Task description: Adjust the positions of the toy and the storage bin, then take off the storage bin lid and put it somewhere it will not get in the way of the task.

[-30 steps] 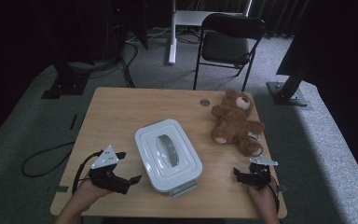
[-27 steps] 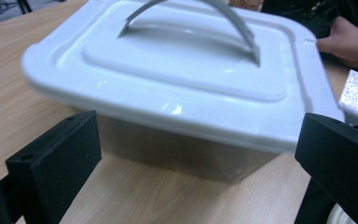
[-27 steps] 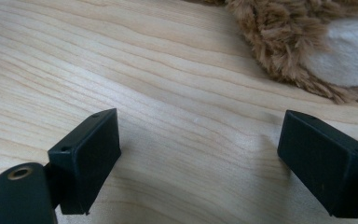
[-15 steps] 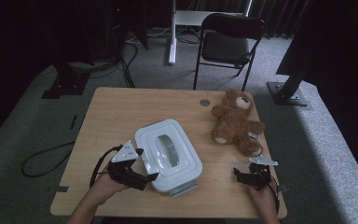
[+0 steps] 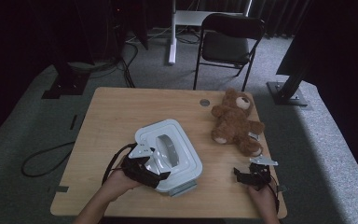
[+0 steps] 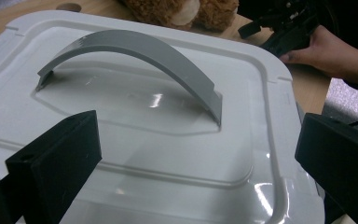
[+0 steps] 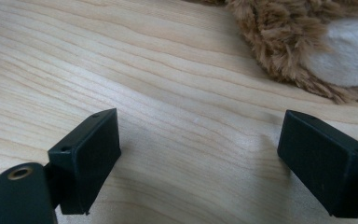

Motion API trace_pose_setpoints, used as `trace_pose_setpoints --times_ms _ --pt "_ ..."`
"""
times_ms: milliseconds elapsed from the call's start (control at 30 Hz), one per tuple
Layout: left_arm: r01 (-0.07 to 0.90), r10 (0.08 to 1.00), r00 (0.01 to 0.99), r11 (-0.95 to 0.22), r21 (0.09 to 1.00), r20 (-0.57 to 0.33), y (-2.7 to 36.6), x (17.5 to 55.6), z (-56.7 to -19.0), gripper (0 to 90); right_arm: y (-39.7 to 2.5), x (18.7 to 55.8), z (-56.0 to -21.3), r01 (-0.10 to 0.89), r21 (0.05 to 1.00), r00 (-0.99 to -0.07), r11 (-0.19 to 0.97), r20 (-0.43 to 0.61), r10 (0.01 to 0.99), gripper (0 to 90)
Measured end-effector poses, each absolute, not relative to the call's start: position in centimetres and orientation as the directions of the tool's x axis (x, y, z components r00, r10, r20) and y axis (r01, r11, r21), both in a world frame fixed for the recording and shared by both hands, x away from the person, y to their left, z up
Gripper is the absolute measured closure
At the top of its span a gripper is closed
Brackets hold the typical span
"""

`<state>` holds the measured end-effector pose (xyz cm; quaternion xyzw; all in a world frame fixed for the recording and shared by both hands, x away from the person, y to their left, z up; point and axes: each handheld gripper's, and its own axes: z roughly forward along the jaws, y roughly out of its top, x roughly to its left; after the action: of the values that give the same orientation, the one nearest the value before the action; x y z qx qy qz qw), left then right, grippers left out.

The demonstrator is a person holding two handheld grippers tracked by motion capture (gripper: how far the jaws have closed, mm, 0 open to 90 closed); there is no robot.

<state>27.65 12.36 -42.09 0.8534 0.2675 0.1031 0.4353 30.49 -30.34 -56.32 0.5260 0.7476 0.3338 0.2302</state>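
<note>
The white lidded box sat at the near middle of the desk, and its grey arched handle rose from a shallow recess in the lid. I judged myself to be at the approach step: my left hand-held gripper hung over the near left corner of the lid with its jaws spread wide, gripping nothing, and the handle lay just ahead of them. The next move, as I saw it, called for carrying the jaws forward, turning them to straddle the narrow band of the handle across its width, and pinching only once both pads were level with the arch. A crooked bite could have slipped off the smooth plastic.

My right hand-held gripper rested near the right edge of the desk, jaws likewise wide apart and empty, just short of the teddy bear, which lay at the far right, well apart from the box.

The high view gave me the whole layout: box, bear, both of my hands and a black chair beyond the desk. The left gripper view told me what that one could not, namely the gap under the handle and the raised rim round the lid. The right gripper view showed bare wood grain between its jaws and brown fur beyond.
</note>
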Motion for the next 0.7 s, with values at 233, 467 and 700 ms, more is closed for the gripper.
trace_pose_setpoints --times_ms 233,467,700 --pt "0.377 0.549 0.833 -0.475 0.795 -0.067 11.9 27.9 -41.9 0.9 -30.3 30.5 -56.3 0.633 0.741 -0.341 0.224 0.007 0.94 12.1" --pt "0.39 0.545 0.835 -0.48 0.786 -0.081 11.3 28.2 -42.1 0.9 -30.3 30.5 -56.3 0.632 0.741 -0.341 0.224 0.007 0.94 12.1" --pt "0.391 0.547 0.834 -0.485 0.782 -0.078 10.8 28.5 -42.3 4.3 -30.3 30.5 -56.3 0.633 0.741 -0.341 0.224 0.007 0.94 12.1"
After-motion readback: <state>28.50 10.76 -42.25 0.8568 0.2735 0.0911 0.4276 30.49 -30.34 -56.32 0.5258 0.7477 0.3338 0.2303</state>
